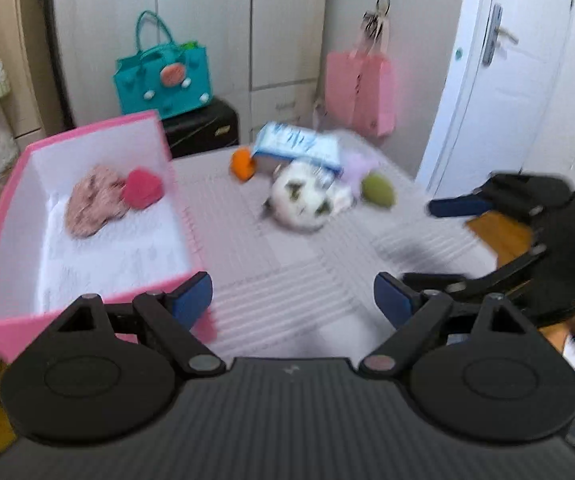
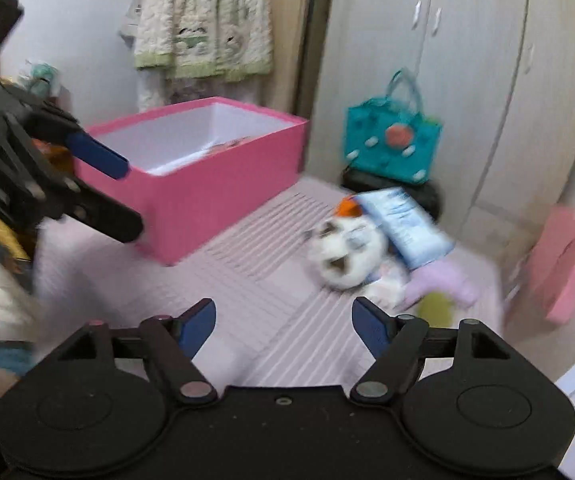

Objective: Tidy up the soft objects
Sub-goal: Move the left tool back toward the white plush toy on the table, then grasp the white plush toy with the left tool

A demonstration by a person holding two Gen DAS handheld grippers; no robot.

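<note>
Both grippers stand wide with nothing between the pads — left gripper by the pink box holding two soft pieces, right gripper facing the white plush ball, which lies well ahead on the striped mat among one orange toy, one green, one blue-white pack.

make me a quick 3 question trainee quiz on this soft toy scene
1. True or false: the pink box is empty.
2. Which lies nearest the white plush? A) green toy B) teal bag C) pink bag
3. What state are the jaws of the left gripper and right gripper in?

Key
1. False: a pink cloth and a red toy lie inside.
2. A
3. Both open, holding nothing.
</note>
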